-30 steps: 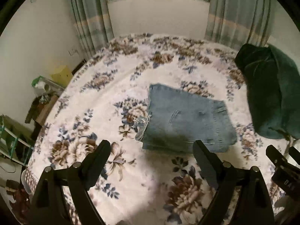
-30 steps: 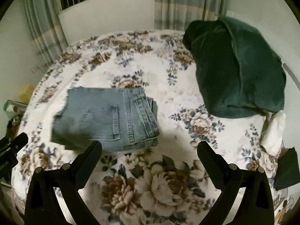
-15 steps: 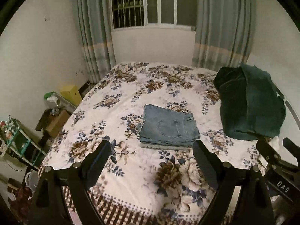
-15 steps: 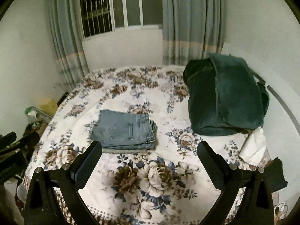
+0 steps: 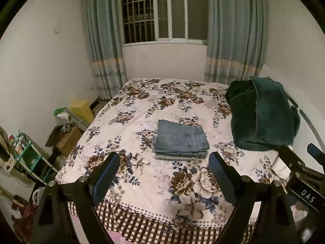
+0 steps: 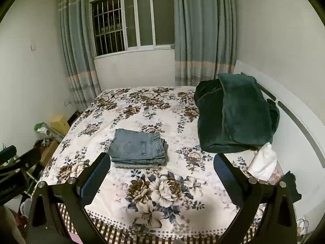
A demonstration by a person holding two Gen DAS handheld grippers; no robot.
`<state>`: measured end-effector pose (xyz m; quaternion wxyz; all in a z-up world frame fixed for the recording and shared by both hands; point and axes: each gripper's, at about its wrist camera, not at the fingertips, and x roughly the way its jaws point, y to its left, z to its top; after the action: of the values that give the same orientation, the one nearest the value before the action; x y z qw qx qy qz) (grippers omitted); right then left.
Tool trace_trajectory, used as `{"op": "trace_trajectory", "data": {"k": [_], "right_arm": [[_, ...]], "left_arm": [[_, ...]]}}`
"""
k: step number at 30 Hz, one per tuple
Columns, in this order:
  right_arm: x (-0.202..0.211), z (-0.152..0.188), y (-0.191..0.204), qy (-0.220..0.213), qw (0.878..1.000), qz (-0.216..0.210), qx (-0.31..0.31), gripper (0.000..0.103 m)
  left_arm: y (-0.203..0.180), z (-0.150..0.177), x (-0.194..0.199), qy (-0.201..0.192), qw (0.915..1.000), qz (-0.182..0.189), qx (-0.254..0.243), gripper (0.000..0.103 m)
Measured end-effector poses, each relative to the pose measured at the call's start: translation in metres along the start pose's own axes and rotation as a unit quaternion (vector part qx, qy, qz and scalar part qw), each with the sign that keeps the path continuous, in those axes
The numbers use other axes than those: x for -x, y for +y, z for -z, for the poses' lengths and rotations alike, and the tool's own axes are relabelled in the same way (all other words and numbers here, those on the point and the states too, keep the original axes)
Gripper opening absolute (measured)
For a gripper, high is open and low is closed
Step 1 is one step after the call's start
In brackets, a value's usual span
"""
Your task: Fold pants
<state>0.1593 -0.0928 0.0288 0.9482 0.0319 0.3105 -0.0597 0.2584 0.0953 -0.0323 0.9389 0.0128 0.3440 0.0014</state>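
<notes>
A pair of blue denim pants (image 5: 179,140) lies folded into a flat rectangular stack on the floral bedspread (image 5: 142,105); it also shows in the right wrist view (image 6: 138,147). My left gripper (image 5: 164,162) is open and empty, held well back from the pants over the bed's near edge. My right gripper (image 6: 161,164) is open and empty too, also far back from the pants. The right gripper's body shows at the right edge of the left wrist view (image 5: 300,174).
A dark green blanket (image 5: 262,113) is heaped on the bed's right side, by the headboard (image 6: 300,122). A white cloth (image 6: 264,160) lies near it. Boxes and a shelf with clutter (image 5: 24,152) stand on the floor at the left. A curtained window (image 5: 164,14) is behind.
Both grippers have pulled back and up from the pants, so the whole bed and window now show. The folded pants have stayed in place.
</notes>
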Motion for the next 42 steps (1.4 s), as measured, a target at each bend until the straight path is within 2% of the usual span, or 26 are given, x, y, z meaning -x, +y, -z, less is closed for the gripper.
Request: {"op": "trace_trajectory", "data": {"k": [1, 12, 42], "right_arm": [[0.004, -0.001, 0.002, -0.001, 1.0, -0.002, 0.002, 0.103], [0.012, -0.009, 0.009, -0.01, 1.0, 0.003, 0.001, 0.103], [0.006, -0.011, 0.016, 0.001, 1.0, -0.011, -0.002, 0.103]], "left_arm": [[0.0, 0.002, 0.004, -0.002, 1.0, 0.001, -0.004, 0.103], [0.0, 0.003, 0.012, -0.016, 0.9997, 0.009, -0.014, 0.103], [0.004, 0.007, 0.019, -0.018, 0.9998, 0.007, -0.01, 0.103]]}}
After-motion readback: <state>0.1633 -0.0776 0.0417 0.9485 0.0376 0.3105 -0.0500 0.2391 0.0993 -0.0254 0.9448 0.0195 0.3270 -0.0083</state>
